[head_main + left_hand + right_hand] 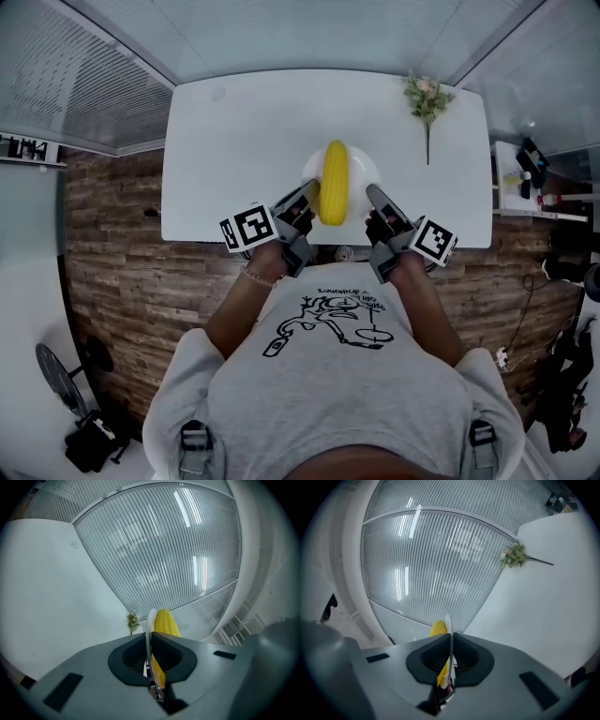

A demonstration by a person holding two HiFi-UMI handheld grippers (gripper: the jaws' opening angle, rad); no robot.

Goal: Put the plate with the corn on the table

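**At table's near edge: plate with corn clamped from both sides**

Over the near half of the white rectangular table (234, 131), the round white plate (362, 169) is sitting in the head view with the yellow corn cob (334, 183) lying lengthwise across it, pointing away from the person. The views are not showing whether the plate is resting on the tabletop or hanging just above it.

Left gripper (307, 195) is reaching in from the plate's left-near side. In the left gripper view its dark jaws are pinching the thin plate rim (151, 620) edge-on, with the cob (165, 623) showing just to the right of the rim.

Right gripper (377, 199) is coming in from the plate's right-near side. In the right gripper view its jaws are likewise closing narrowly on the rim (449, 626), and the cob (438, 630) is peeking out to the left of it.

Both marker cubes are facing up, close to the table's near edge.

A small sprig of pale flowers with green leaves (427, 98) is lying at the far right corner of the table, well apart from the plate. Brown wood-plank flooring (112, 253) is showing left of the table. The person is wearing a grey printed t-shirt (337, 384).
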